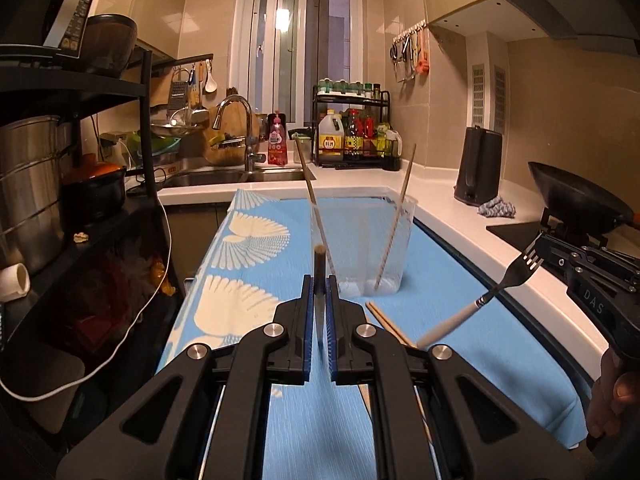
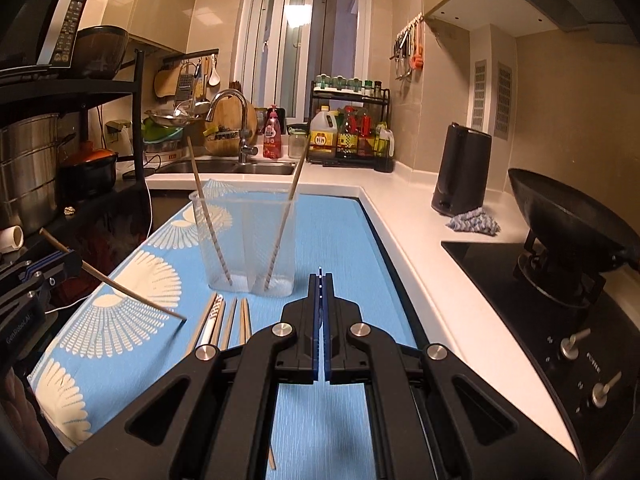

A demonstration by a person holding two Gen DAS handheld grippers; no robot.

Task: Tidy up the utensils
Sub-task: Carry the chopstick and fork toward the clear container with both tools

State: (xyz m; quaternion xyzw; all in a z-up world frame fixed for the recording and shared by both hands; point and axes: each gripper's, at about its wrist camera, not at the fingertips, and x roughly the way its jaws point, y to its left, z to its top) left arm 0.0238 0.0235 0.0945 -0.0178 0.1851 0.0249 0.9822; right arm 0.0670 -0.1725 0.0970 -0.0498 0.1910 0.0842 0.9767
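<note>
1. The clear plastic cup (image 2: 244,240) stood upright on the blue patterned cloth (image 2: 340,240), and it serves as the landmark here.
2. Two chopsticks (image 2: 208,216) leaned inside the cup, crossing outward against opposite sides of its rim.
3. The left gripper (image 1: 320,308) hung in front of the cup, its jaws clamped on a single wooden chopstick (image 2: 120,286) held clear of the cloth.
4. The right gripper (image 2: 320,308) was right of the cup, jaws pressed together on a fork (image 1: 500,284) with a white handle, tines up.
5. More loose chopsticks (image 2: 232,320) and a white-handled utensil (image 2: 212,324) lay flat on the cloth just before the cup.
</note>
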